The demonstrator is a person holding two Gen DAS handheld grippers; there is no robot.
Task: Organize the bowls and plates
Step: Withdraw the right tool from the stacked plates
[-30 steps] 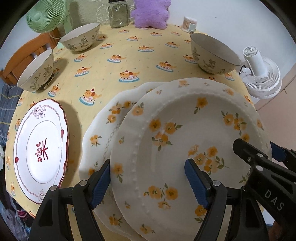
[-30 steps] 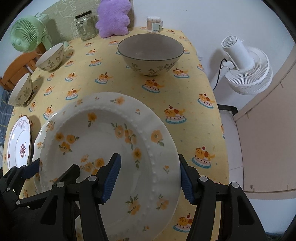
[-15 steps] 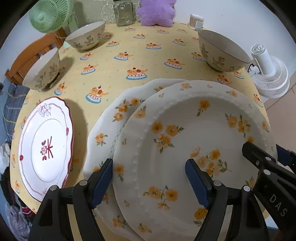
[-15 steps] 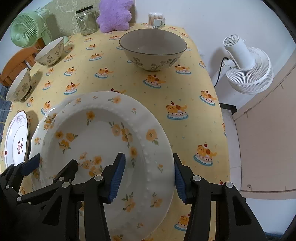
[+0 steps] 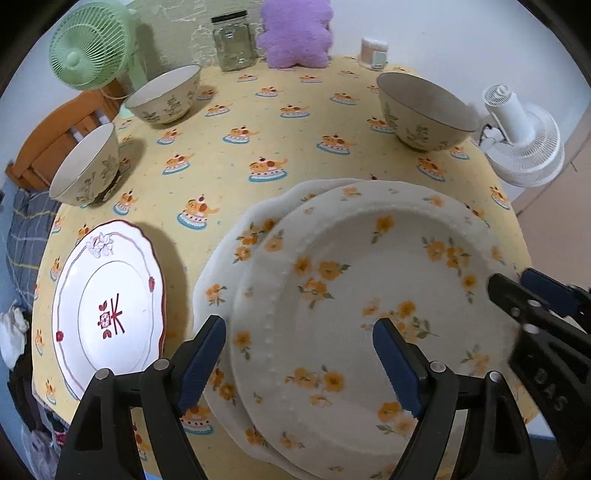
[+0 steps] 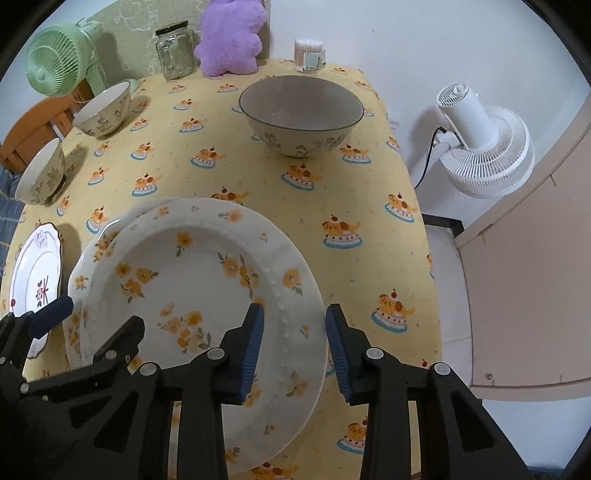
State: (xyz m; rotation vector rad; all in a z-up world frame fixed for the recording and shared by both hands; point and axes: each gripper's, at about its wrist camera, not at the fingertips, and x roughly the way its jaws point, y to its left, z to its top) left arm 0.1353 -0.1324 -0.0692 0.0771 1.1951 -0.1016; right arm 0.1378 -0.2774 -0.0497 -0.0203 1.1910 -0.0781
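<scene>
A white plate with orange flowers [image 5: 369,295] lies on a second, scalloped floral plate [image 5: 236,251] at the near table edge. It also shows in the right wrist view [image 6: 192,280]. My left gripper [image 5: 299,362] is open, its fingers straddling the top plate's near left rim. My right gripper [image 6: 293,343] is open, straddling the plate's right rim. A red-trimmed plate [image 5: 107,310] lies at the left. Three floral bowls stand apart: one at the right [image 5: 421,110], two at the left [image 5: 166,94] [image 5: 86,166].
A yellow tablecloth [image 5: 258,140] covers the table. At the back stand a green fan [image 5: 90,46], a glass jar [image 5: 234,42], a purple plush [image 5: 295,33] and a small container [image 5: 373,53]. A white fan [image 6: 484,147] stands on the floor at the right.
The top floral plate has come down onto the scalloped plate. Both grippers have drawn back toward the near edge, and the right gripper's jaws have narrowed around the rim.
</scene>
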